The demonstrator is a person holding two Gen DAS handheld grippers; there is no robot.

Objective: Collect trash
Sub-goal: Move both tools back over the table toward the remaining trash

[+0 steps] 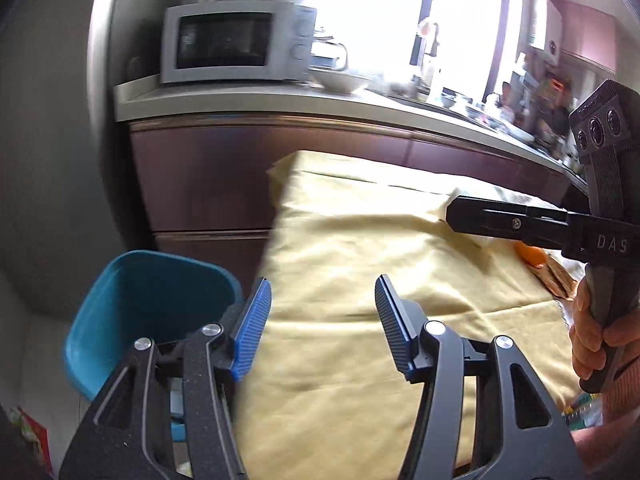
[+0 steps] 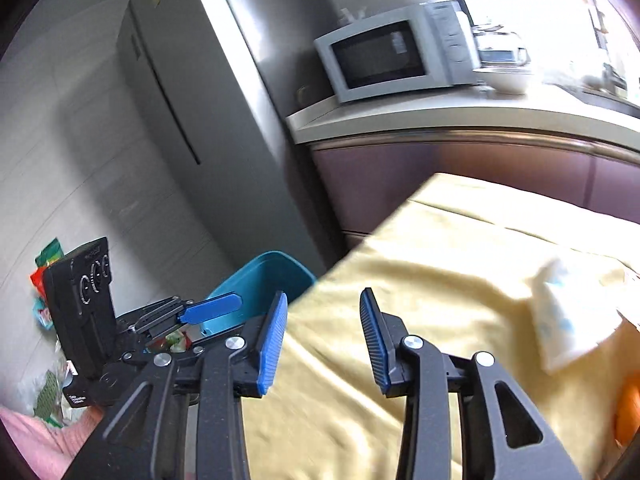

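The left claw (image 1: 323, 300) has its blue-padded fingers spread apart with nothing between them, hovering over the yellow cloth (image 1: 360, 280) covering the worktop. The right claw (image 2: 323, 320) is likewise spread and empty, near the cloth's left edge. A white wrapper with pale blue print (image 2: 568, 320) lies on the cloth to the right of the right claw, well apart from it, with an orange object (image 2: 630, 408) nearer at the right edge. The teal bin (image 1: 140, 300) stands on the floor just beside the worktop's left edge. On the far counter sits a microwave (image 1: 236, 42).
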